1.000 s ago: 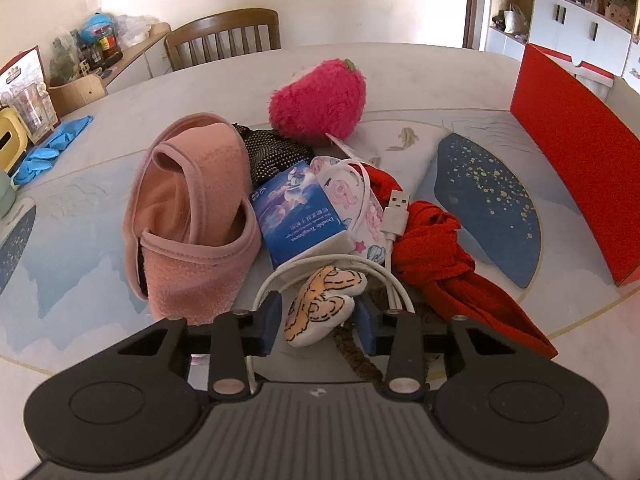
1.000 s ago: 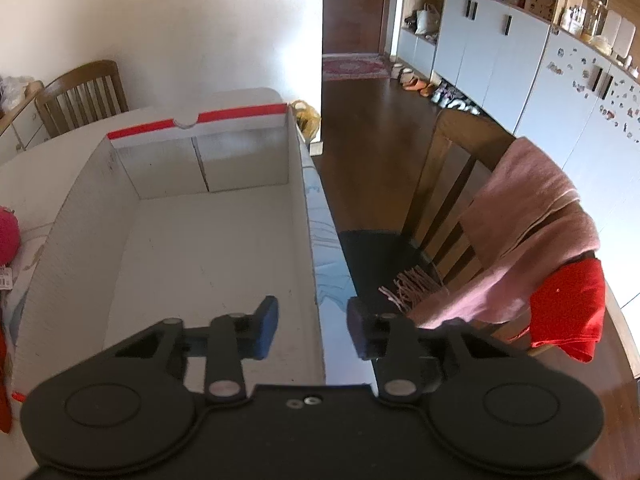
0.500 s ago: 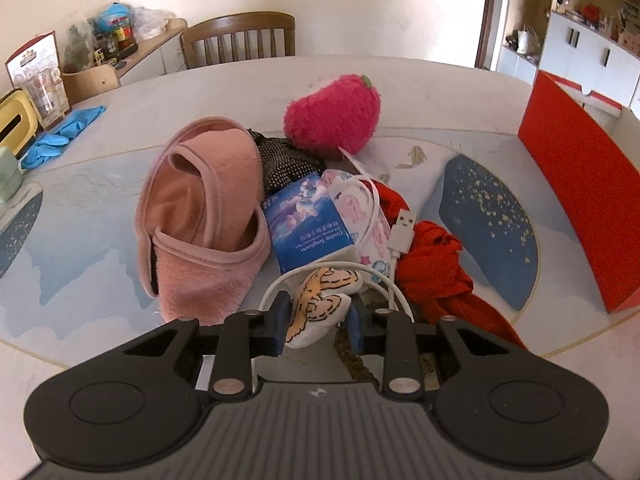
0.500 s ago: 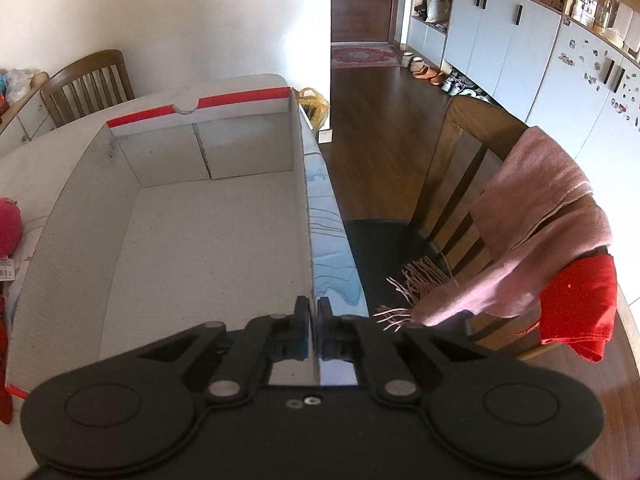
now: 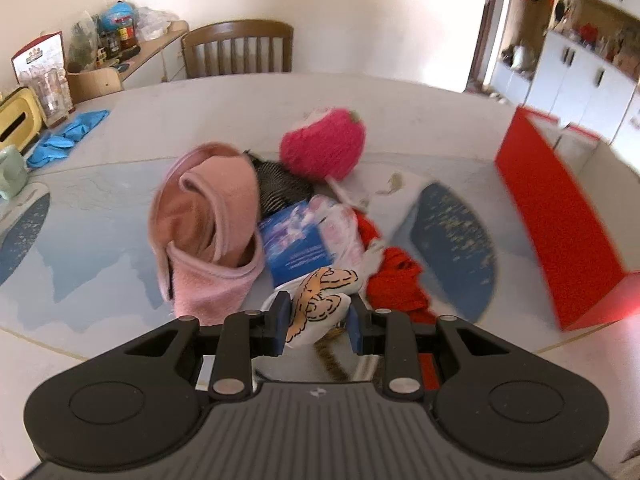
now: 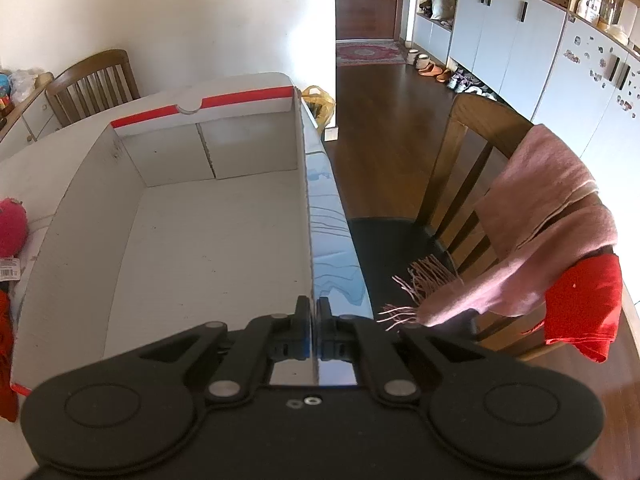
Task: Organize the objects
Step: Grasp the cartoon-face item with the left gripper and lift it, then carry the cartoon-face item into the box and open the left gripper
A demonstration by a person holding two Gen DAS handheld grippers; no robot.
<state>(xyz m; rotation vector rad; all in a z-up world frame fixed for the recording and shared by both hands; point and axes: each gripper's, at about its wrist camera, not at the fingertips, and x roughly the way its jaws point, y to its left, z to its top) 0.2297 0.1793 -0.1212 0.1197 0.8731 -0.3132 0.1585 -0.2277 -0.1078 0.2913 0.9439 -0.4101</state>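
We are pinching a small striped plush toy (image 5: 320, 300) between the pads of our left gripper (image 5: 318, 326), holding it just in front of the pile on the table (image 5: 160, 120): a pink cloth (image 5: 208, 220), a blue packet (image 5: 296, 248) and a red cloth (image 5: 396, 284). The red box (image 5: 560, 220) is standing to the right of that pile. Our right gripper (image 6: 313, 330) is pressing its jaws together on the box's right wall (image 6: 309, 240).
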